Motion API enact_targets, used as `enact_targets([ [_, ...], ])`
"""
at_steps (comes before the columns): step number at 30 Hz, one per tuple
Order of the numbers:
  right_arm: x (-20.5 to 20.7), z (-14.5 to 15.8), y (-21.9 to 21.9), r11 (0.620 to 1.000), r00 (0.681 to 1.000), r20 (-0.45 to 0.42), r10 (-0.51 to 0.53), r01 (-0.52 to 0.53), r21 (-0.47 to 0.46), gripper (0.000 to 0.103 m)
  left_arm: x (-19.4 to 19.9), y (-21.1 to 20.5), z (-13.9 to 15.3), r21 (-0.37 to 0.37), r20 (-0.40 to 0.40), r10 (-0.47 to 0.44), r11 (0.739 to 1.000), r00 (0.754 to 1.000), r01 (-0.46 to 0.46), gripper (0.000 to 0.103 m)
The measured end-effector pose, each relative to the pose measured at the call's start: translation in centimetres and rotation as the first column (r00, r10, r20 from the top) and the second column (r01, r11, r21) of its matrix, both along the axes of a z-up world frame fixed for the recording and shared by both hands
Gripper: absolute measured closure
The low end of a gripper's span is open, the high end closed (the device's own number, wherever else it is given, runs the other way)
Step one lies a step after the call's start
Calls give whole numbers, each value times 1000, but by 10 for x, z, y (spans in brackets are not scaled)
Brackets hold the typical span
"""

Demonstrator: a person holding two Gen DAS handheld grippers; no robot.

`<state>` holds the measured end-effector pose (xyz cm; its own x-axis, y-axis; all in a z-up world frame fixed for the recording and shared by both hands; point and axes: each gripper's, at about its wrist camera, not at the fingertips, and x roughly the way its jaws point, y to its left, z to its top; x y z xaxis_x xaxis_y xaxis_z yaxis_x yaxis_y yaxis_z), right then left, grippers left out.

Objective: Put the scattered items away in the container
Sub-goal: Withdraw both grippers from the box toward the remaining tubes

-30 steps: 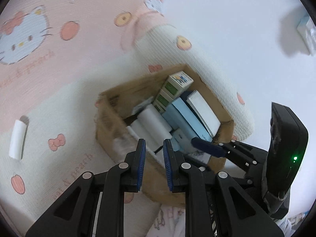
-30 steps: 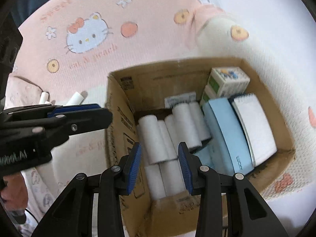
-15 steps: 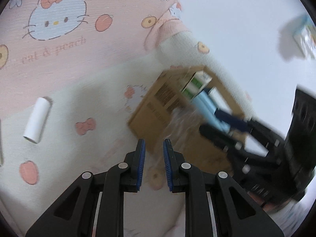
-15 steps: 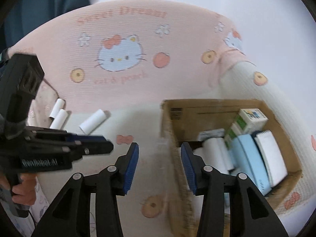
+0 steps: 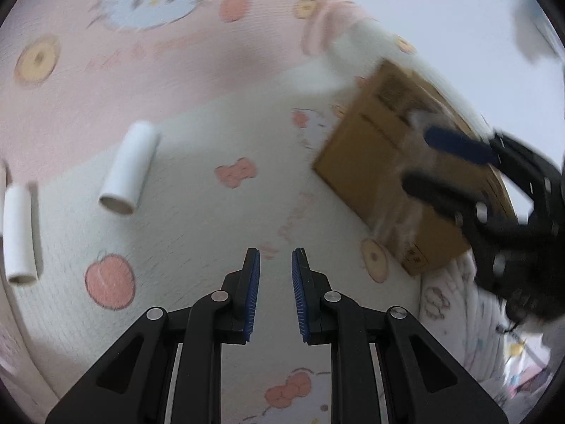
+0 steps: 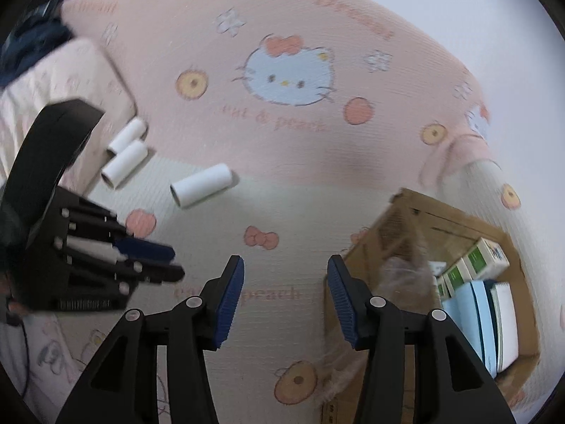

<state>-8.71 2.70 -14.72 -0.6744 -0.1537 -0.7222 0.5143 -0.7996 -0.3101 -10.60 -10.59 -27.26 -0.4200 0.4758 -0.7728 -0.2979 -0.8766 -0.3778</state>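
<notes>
A cardboard box [image 6: 441,212] sits on the blanket at the right, holding small green-and-white cartons [image 6: 483,258] and blue notebooks [image 6: 473,318]. The left wrist view shows its outer wall [image 5: 381,176]. Three white rolls lie loose on the blanket: one nearest [image 6: 201,185] [image 5: 129,171], one further left [image 6: 123,164] [image 5: 19,233], and one behind it [image 6: 127,134]. My left gripper [image 5: 275,258] [image 6: 176,263] hovers over the blanket with a narrow gap and nothing in it. My right gripper [image 6: 286,261] [image 5: 420,157] is left of the box, jaws opening and empty.
The pink and cream blanket [image 6: 289,70] with cat and peach prints covers the surface. A quilted pillow [image 6: 63,81] lies at the far left behind the rolls. A white wall or floor [image 5: 441,17] lies beyond the box.
Both grippers have swung left, away from above the box and out over the blanket. The right jaws have widened. The loose rolls have come closer in view.
</notes>
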Motion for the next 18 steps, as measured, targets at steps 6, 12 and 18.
enact_targets([
  [6, -4, -28, -29, 995, 998, -3, 58, -58, 75, 54, -17, -26, 6, 25, -52, 62, 998, 997, -61, 81],
  [12, -30, -45, -47, 998, 995, 72, 64, -63, -13, 53, -46, -76, -16, 113, 85, 215, 968, 973, -224, 81],
  [18, -55, -59, -66, 996, 991, 118, 54, -45, -75, 49, -67, -134, -34, 255, 221, 392, 861, 893, -441, 64],
])
